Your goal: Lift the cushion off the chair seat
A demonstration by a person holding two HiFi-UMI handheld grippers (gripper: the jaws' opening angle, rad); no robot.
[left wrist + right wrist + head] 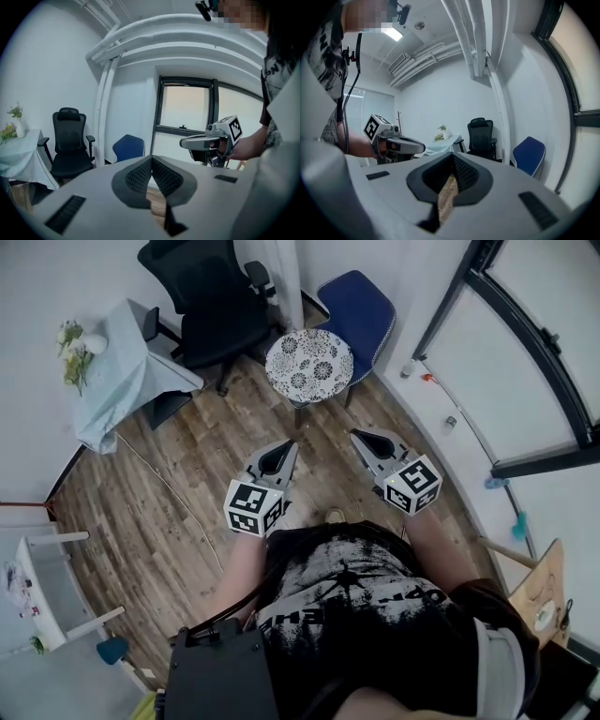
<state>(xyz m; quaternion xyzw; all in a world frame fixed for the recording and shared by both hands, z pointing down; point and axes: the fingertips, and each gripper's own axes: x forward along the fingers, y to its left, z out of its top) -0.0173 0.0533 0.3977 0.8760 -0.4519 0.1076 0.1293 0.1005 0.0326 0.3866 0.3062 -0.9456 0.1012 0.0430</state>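
A round cushion [309, 365] with a black-and-white flower print lies on the seat of a blue chair [364, 307] straight ahead in the head view. My left gripper [289, 447] and right gripper [357, 436] are held side by side above the wooden floor, pointing at the chair and well short of it. Both are shut with nothing between the jaws. The left gripper view shows its jaws [151, 159] meeting at the tip and the blue chair [129, 147] beyond; the cushion is hidden there. In the right gripper view the jaws [452, 156] also meet, with the blue chair [529, 155] at the right.
A black office chair [211, 306] stands left of the blue chair. A table with a pale cloth [122, 376] and flowers is further left. The white wall base with small objects [450, 421] curves along the right. A white frame [52, 587] stands at the lower left.
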